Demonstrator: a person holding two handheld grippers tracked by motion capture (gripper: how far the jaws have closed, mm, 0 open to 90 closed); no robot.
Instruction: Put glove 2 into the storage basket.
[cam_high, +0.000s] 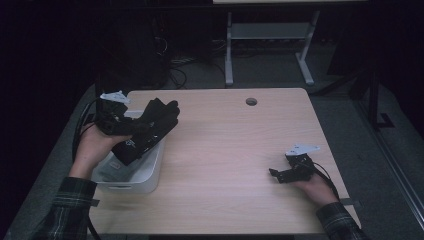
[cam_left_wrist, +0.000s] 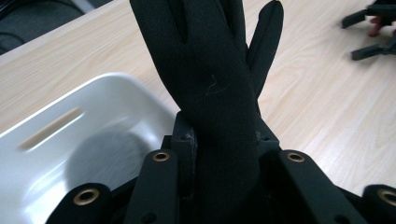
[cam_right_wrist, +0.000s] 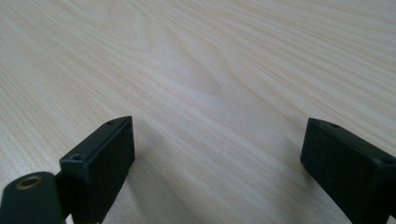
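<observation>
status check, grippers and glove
Left gripper shut on black glove, above white bin. Right gripper open, resting on table. Nothing in the way.

high view: overhead, facing forward-down | gripper views: close, low | shared: table (cam_high: 235, 150)

A black fabric glove (cam_high: 150, 131) hangs in the air over the near-right rim of a white plastic bin (cam_high: 150, 175), raised clear of it. Its cuff end is pinched narrow; its fingers splay up and away from the bin. A small pale print shows near its lower end.
</observation>
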